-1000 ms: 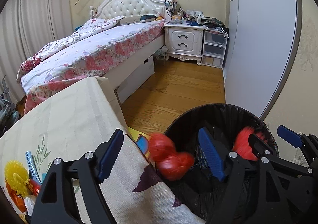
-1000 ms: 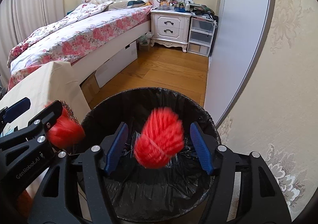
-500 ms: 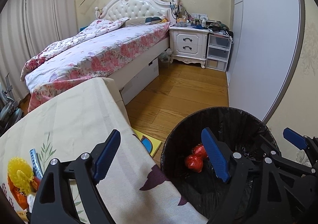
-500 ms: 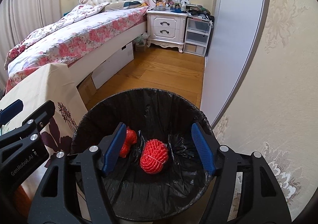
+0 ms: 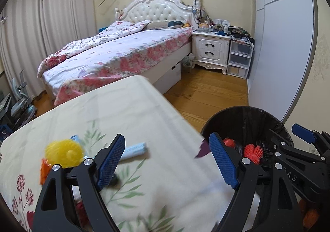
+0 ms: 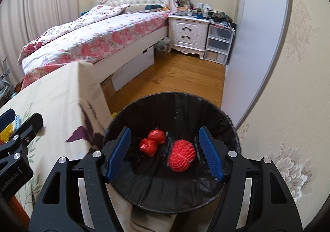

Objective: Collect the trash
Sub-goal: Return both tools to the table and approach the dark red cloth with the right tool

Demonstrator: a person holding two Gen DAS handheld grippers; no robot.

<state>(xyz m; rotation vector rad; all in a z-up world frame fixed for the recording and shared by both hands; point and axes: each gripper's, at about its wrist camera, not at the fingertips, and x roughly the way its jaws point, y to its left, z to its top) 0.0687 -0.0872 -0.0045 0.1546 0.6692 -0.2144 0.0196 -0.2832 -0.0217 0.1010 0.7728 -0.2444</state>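
Observation:
A black-lined trash bin (image 6: 206,104) stands on the floor beside the table. Inside lie a red crumpled wrapper (image 6: 152,142) and a red spiky ball (image 6: 182,155); the ball also shows in the left wrist view (image 5: 252,152). My right gripper (image 6: 165,153) is open and empty above the bin. My left gripper (image 5: 167,162) is open and empty above the table (image 5: 134,108), near a yellow spiky ball (image 5: 63,152), a light blue packet (image 5: 134,149) and an orange piece (image 5: 43,170).
A bed (image 5: 123,52) with a floral cover stands behind the table. A white nightstand (image 5: 210,50) and plastic drawers (image 5: 239,59) stand by the far wall. A grey wardrobe door (image 6: 257,36) runs along the right. Wooden floor (image 6: 181,75) lies between them.
The two red items fell from the grippers into the bin and now lie at its bottom. My left gripper has swung left, back over the table. The right gripper stays over the bin.

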